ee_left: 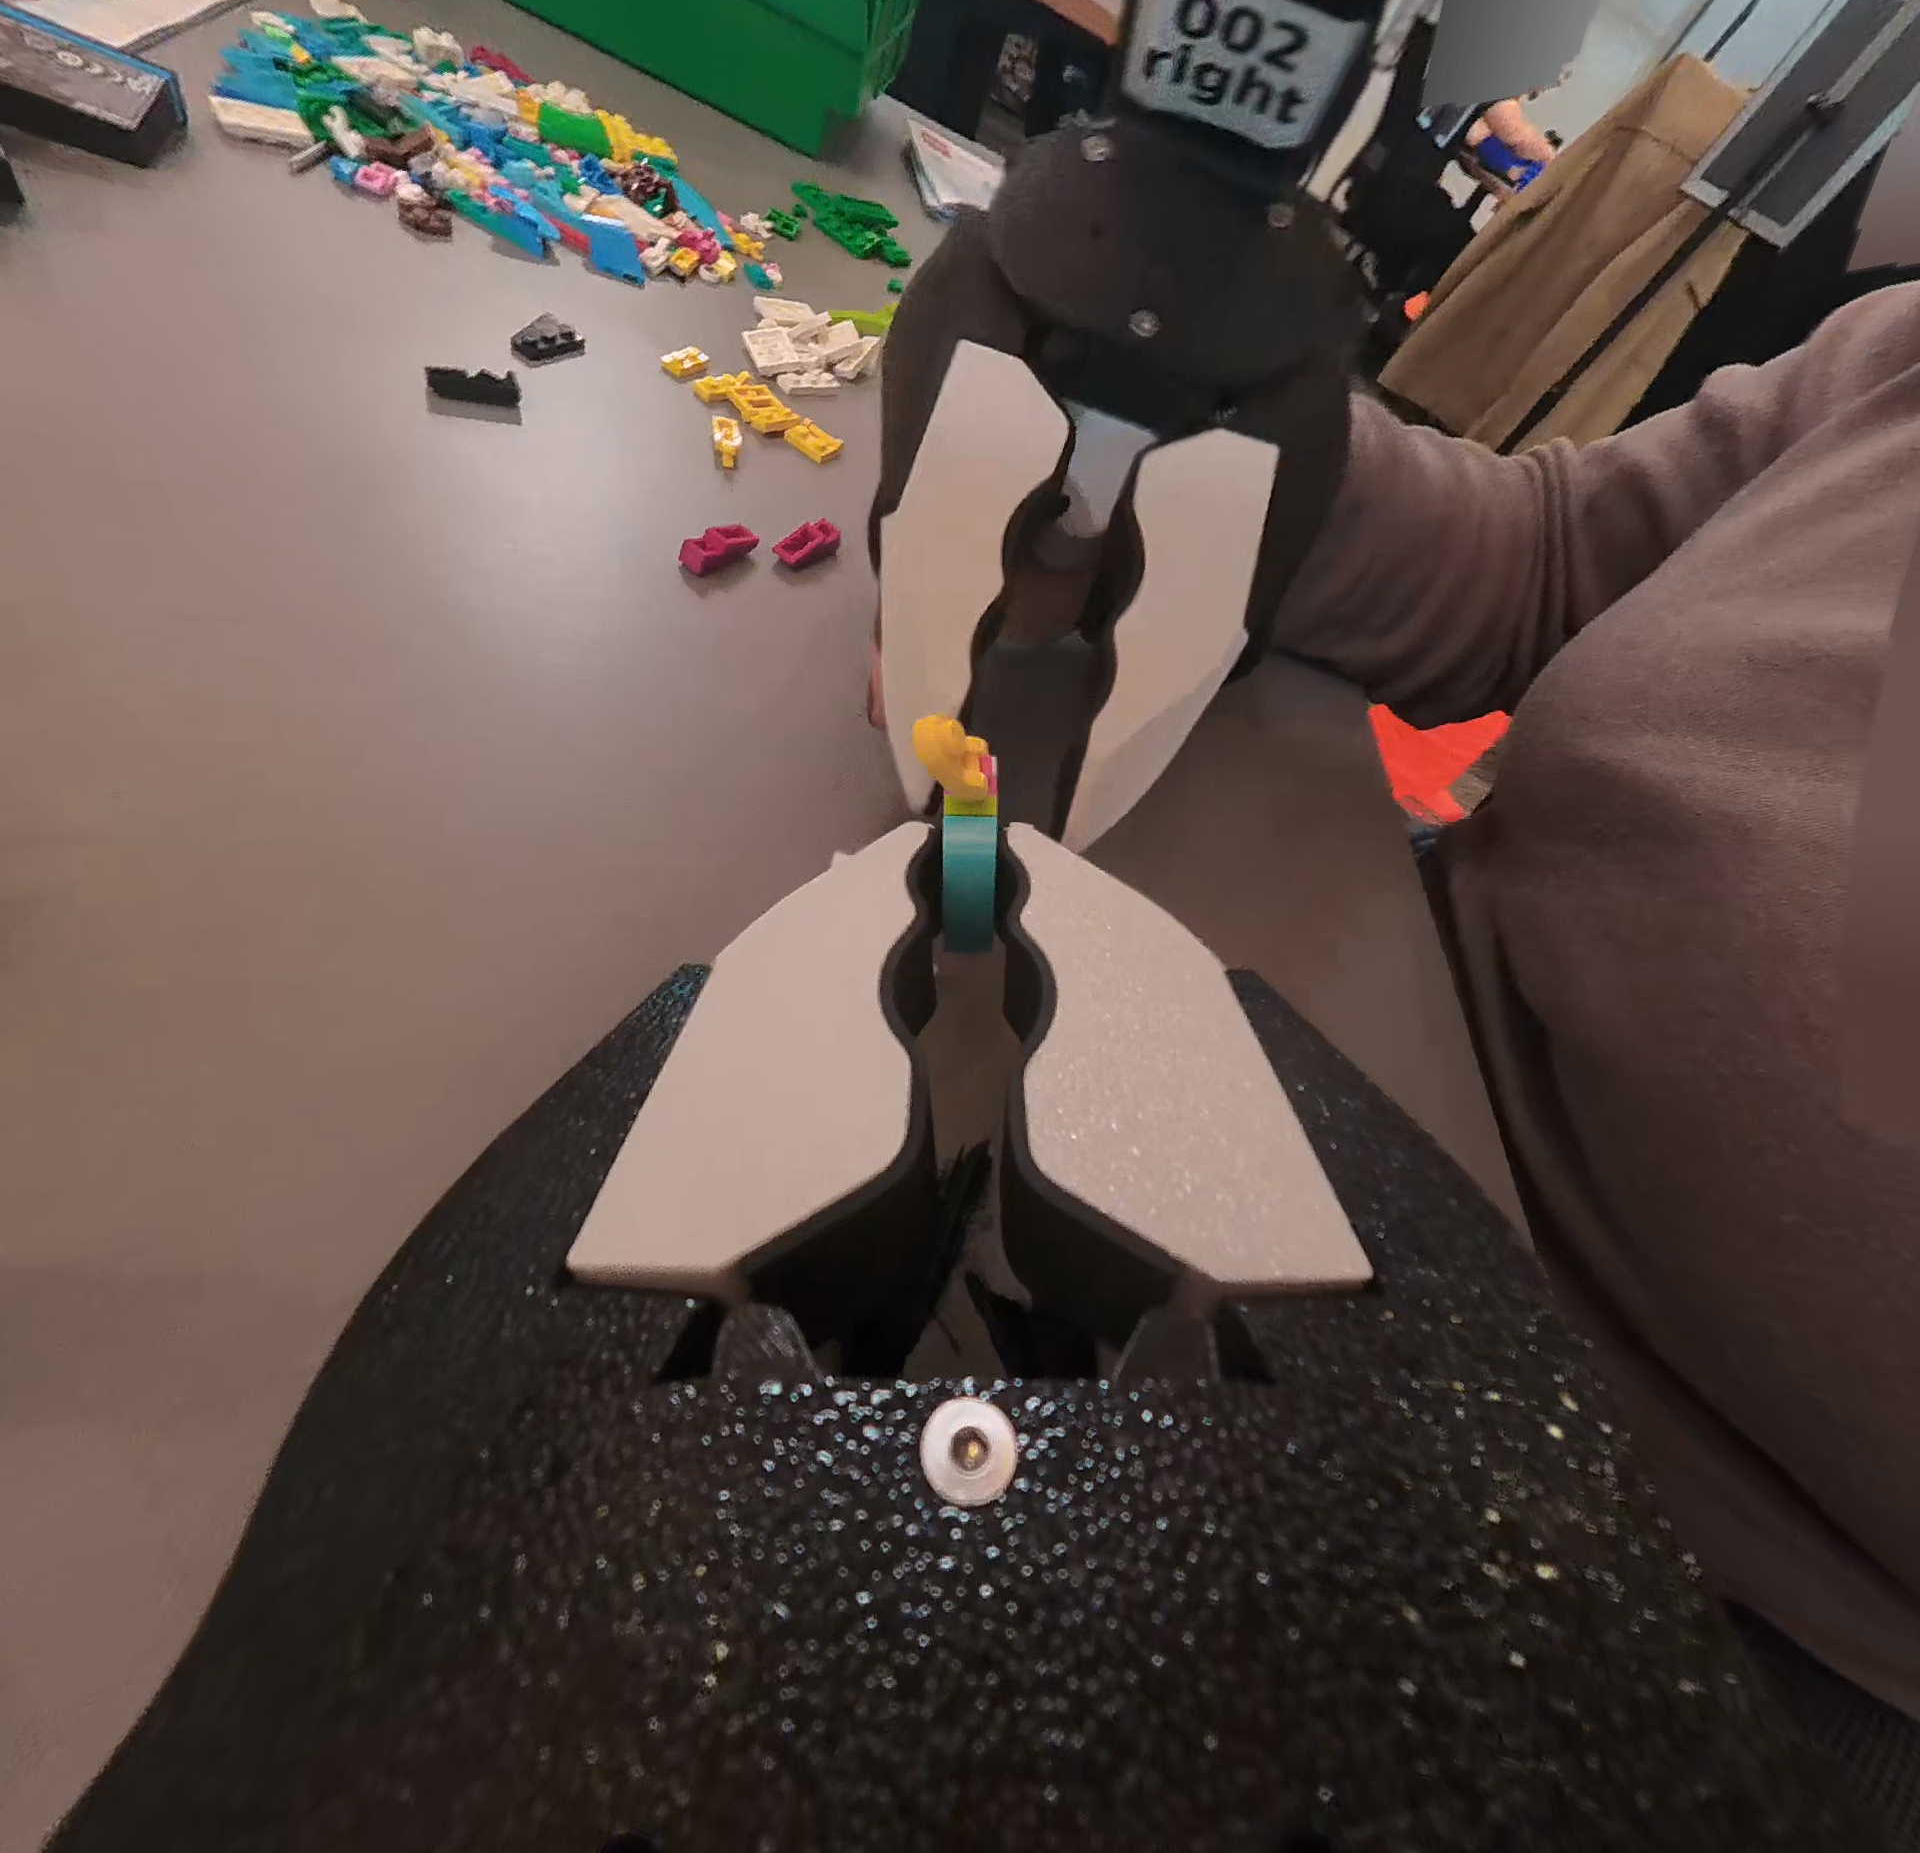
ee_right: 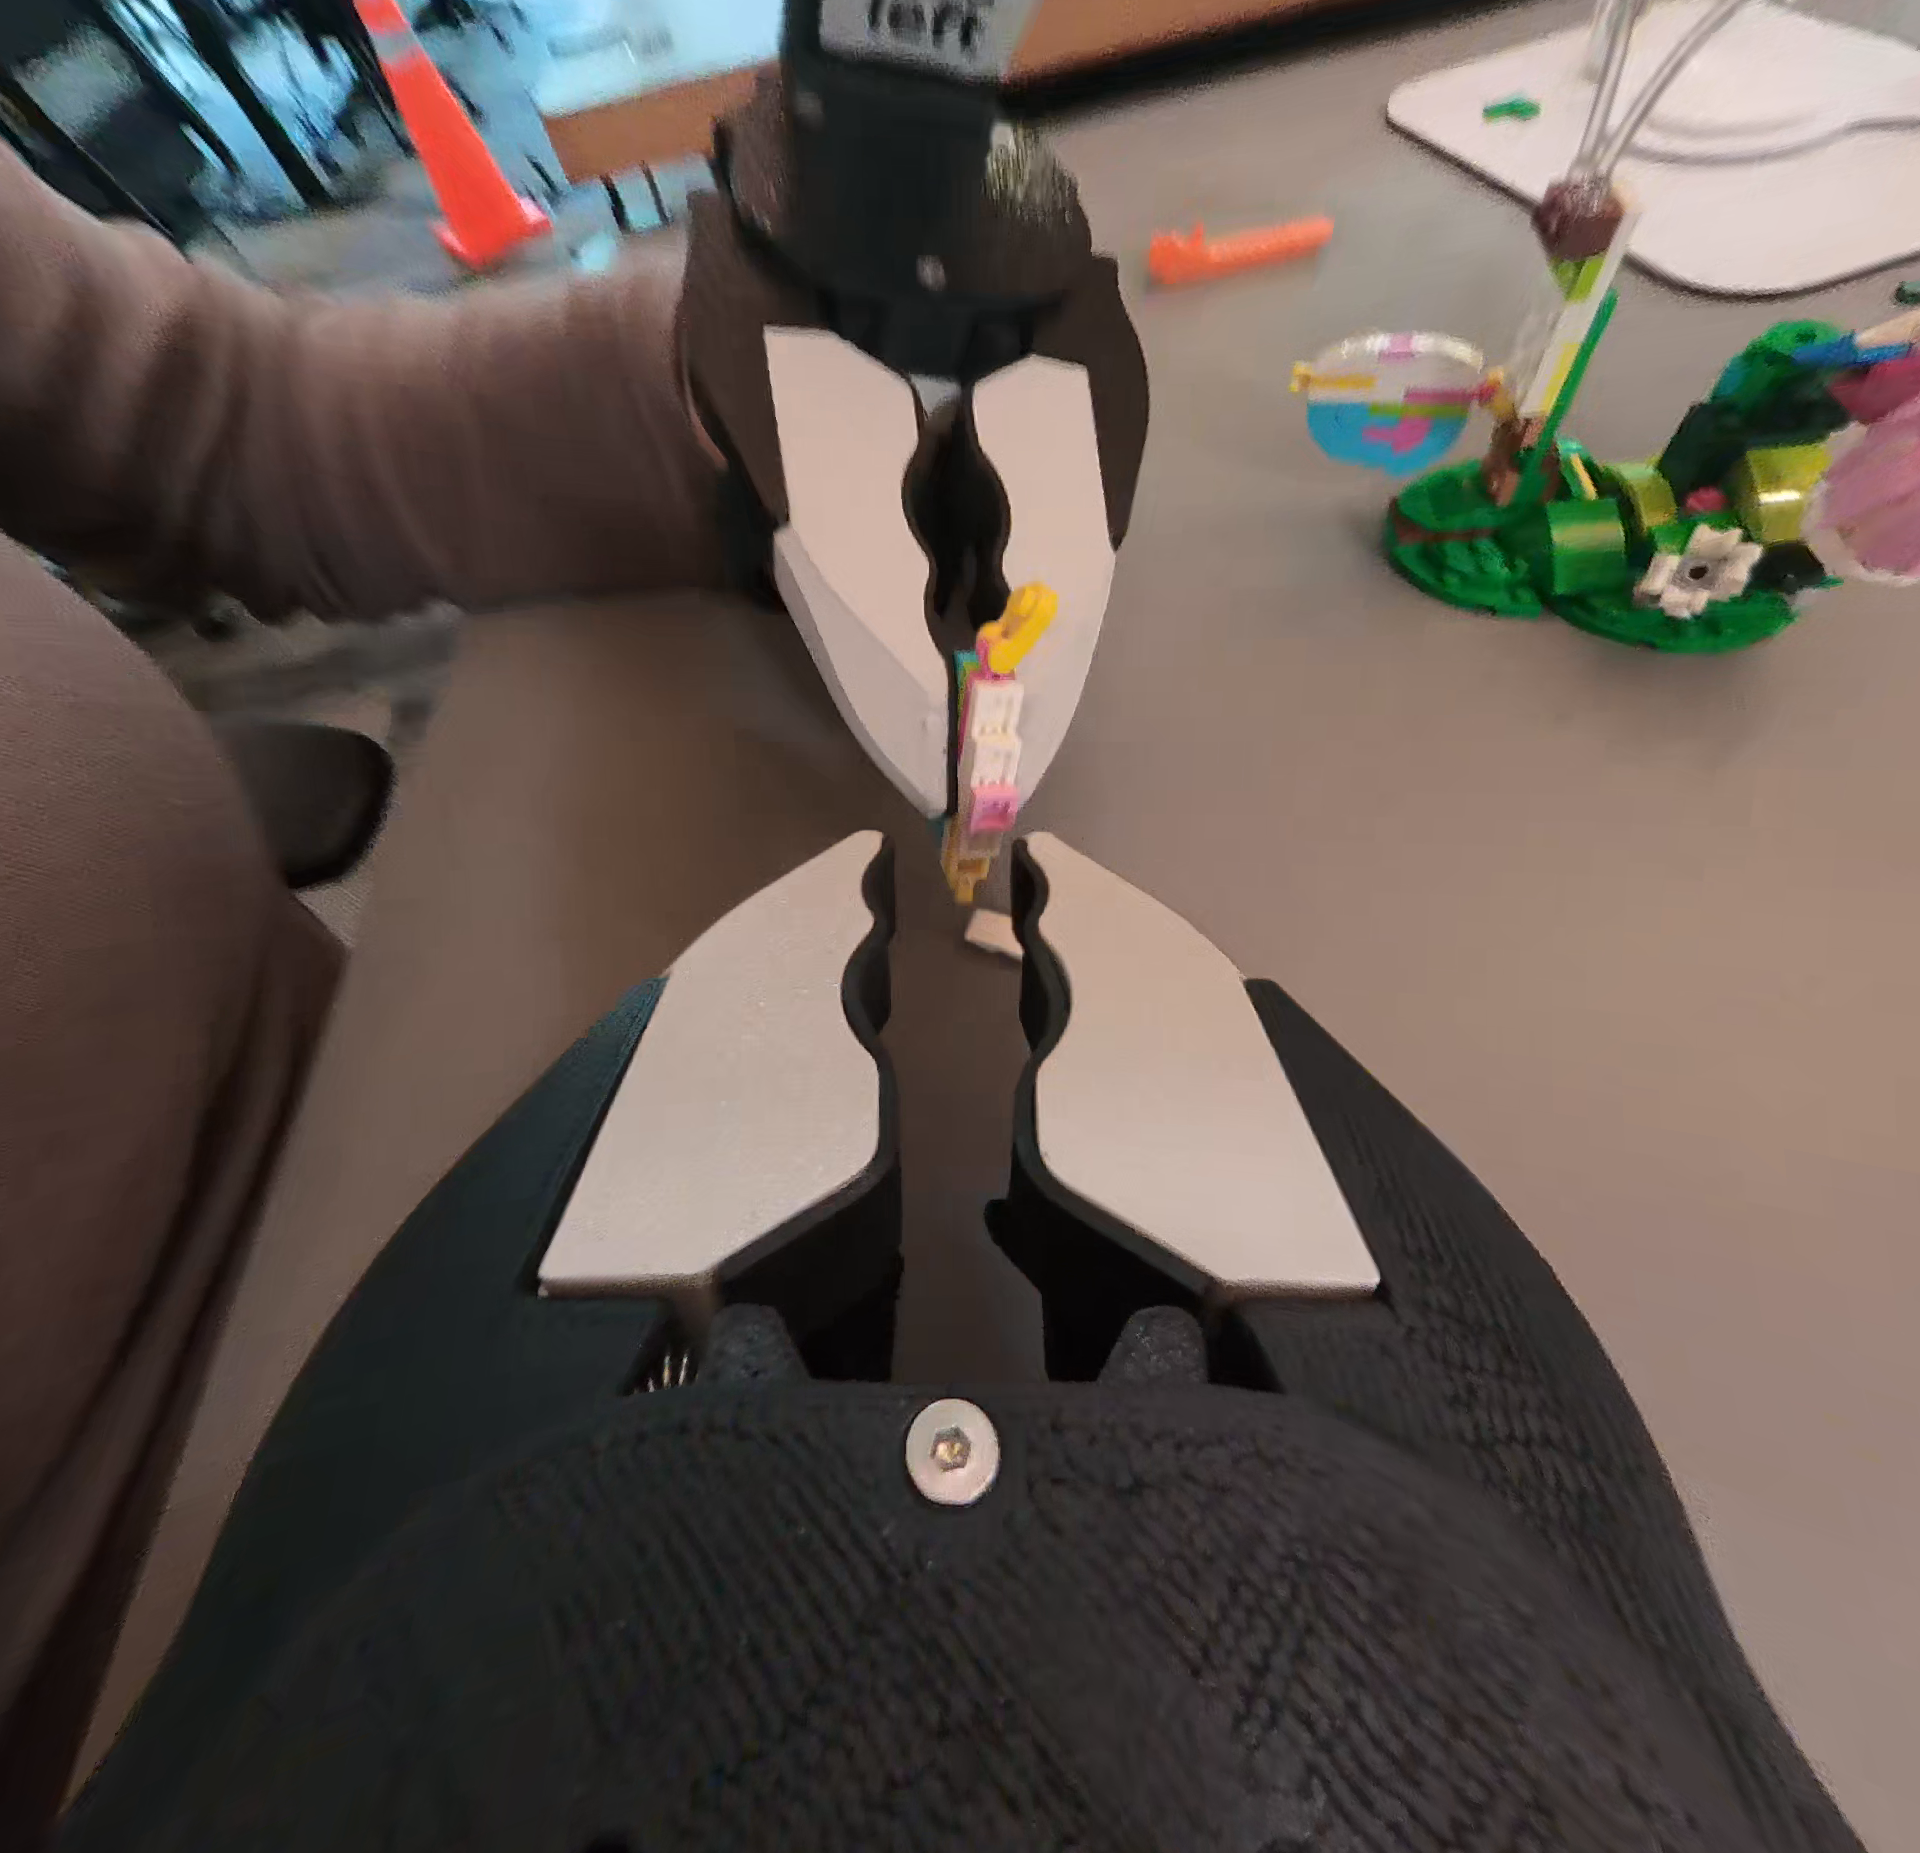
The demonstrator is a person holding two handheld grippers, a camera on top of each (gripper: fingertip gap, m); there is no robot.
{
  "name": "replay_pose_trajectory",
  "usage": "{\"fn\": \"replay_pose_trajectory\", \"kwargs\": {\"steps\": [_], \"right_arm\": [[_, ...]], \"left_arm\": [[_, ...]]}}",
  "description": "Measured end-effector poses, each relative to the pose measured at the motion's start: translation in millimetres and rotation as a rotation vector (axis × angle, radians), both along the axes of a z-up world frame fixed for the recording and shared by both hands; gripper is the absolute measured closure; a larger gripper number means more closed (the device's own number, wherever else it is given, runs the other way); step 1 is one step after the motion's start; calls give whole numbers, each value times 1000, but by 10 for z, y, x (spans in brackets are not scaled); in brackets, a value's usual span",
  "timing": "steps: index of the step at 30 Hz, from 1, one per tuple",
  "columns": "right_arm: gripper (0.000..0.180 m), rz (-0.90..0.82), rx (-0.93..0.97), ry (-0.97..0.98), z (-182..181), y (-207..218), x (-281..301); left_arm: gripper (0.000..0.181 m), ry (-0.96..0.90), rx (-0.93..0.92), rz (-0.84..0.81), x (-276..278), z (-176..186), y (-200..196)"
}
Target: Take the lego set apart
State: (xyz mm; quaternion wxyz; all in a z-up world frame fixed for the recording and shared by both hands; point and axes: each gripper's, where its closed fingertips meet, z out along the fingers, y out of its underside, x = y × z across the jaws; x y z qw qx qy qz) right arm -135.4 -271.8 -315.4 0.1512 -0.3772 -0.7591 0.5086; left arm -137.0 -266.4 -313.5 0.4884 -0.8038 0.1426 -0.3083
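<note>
My left gripper (ee_left: 964, 847) is shut on a small lego sub-assembly (ee_left: 966, 873), a teal piece with a yellow part on top. It holds it above the grey table (ee_left: 312, 764). In the right wrist view the left gripper (ee_right: 987, 780) points toward me, and the sub-assembly (ee_right: 995, 743) shows as a narrow stack of white, pink and yellow parts. My right gripper (ee_right: 951, 853) is open, its tips on either side of the stack's lower end; I cannot tell if they touch it. It faces the left gripper tip to tip (ee_left: 1003, 816). The rest of the lego set (ee_right: 1621, 556) stands on a green base to the right.
A pile of loose bricks (ee_left: 468, 141) lies at the far left, with black (ee_left: 473, 387), yellow (ee_left: 764, 406) and magenta (ee_left: 758, 546) pieces nearer. A green crate (ee_left: 727, 27) stands behind. A round lego bowl (ee_right: 1382, 411), an orange separator tool (ee_right: 1236, 245) and a white stand base (ee_right: 1662, 141) lie right. Only a small space, under 4 cm, lies between the two pairs of fingers. Both grippers' tips are roughly 20 cm from the lego set (ee_right: 1621, 556).
</note>
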Motion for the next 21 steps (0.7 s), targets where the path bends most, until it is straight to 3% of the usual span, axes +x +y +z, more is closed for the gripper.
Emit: {"fn": "replay_pose_trajectory", "kwargs": {"steps": [9,16,21], "right_arm": [[173,54,-106,54,158,-61,50],[174,286,-390,22,446,-274,329],[174,294,-457,6,488,-216,330]], "left_arm": [[173,-40,38,-84,130,88,-71],[172,-171,144,-286,400,364,-289],[172,-146,126,-268,377,336,-273]]}}
